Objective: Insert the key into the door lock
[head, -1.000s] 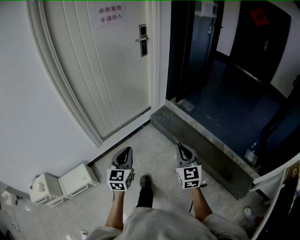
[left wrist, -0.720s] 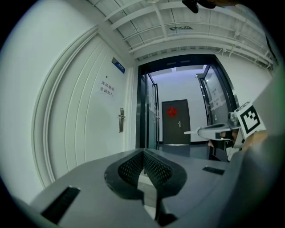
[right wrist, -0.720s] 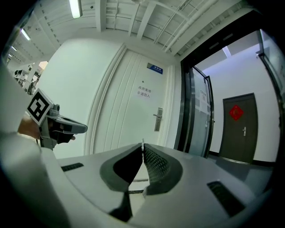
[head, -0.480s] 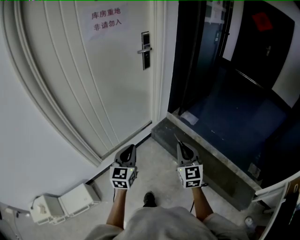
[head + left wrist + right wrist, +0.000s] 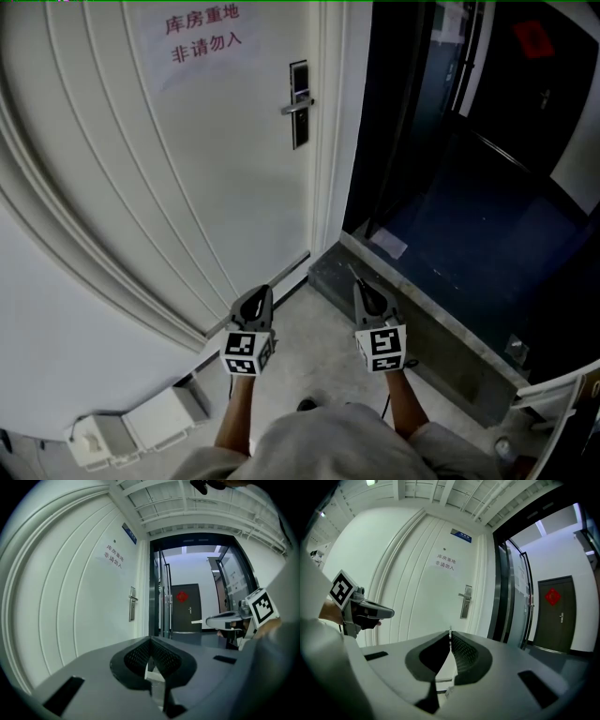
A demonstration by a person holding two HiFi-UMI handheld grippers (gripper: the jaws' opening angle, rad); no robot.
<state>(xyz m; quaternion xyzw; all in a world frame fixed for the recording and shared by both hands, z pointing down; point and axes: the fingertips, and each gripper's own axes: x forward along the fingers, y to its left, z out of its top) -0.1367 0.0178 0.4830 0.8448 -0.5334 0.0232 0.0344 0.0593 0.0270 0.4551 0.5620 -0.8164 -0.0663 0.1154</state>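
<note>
The white door [image 5: 216,159] has a dark lock plate with a silver lever handle [image 5: 299,103] near its right edge. The lock plate also shows in the left gripper view [image 5: 132,604] and in the right gripper view [image 5: 465,602]. My right gripper [image 5: 359,289] is shut on a thin metal key [image 5: 450,631] whose tip pokes out past the jaws. It points level toward the door, well short of the lock. My left gripper [image 5: 262,292] is held level beside it, shut with nothing between its jaws. Both are far below the lock in the head view.
A paper sign with red characters [image 5: 202,33] is stuck high on the door. To the right, a grey stone step [image 5: 412,314] leads into a dark corridor with glass doors. White boxes [image 5: 141,422] sit on the floor at lower left.
Both grippers have been carried forward toward the door. The door and its lock now look larger and nearer, and the white boxes have slid toward the bottom edge.
</note>
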